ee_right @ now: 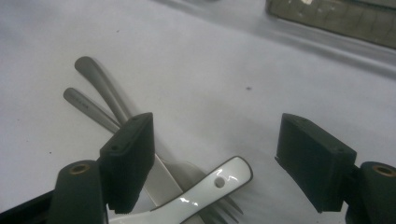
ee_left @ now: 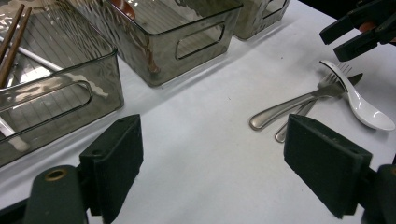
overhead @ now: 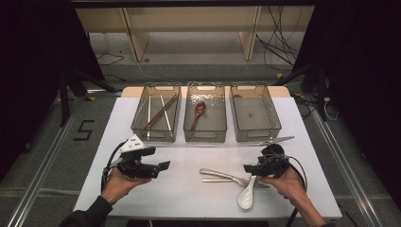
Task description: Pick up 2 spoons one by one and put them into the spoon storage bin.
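White spoon's [ee_right: 187, 200] bowl cut off

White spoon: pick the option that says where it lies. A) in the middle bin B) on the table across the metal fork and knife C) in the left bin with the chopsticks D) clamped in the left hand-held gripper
B: the white spoon lies on the table, its handle crossing the metal fork and knife, below the open right hand-held gripper.

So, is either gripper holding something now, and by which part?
Nothing is held. The left gripper is open over bare table. The right gripper is open above the white spoon handle, without gripping it.
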Demonstrator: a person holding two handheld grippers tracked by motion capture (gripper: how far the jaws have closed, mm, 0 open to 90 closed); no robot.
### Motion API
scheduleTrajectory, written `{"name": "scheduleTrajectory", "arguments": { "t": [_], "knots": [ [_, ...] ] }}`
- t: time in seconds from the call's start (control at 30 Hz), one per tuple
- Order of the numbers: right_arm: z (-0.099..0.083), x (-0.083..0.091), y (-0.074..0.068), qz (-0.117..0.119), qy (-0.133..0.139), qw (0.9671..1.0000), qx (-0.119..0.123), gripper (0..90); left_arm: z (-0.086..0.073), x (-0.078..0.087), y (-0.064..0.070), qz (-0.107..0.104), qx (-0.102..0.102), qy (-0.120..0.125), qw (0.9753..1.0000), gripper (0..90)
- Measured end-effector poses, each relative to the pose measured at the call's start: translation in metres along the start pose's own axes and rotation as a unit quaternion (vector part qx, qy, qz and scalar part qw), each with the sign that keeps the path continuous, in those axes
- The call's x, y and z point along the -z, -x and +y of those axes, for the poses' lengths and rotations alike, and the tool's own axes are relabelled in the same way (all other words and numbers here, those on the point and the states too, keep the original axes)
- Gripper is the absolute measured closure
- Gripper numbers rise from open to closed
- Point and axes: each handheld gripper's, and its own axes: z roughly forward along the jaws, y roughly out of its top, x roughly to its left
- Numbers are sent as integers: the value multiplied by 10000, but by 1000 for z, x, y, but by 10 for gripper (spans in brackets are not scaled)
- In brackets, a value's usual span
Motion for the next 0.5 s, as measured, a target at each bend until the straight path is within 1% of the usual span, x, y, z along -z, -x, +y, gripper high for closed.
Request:
{"name": "scheduleTrajectory", "arguments": {
  "t": [0.23,0.5],
  "knots": [
    [-4,-7,3,35,-319,9993,-202,303,-1,-1,2,-6,4,5,10000,194],
    [-8,-13,6,117,-642,9968,-470,302,-2,-2,3,-32,-42,-46,10000,194]
  ]
}}
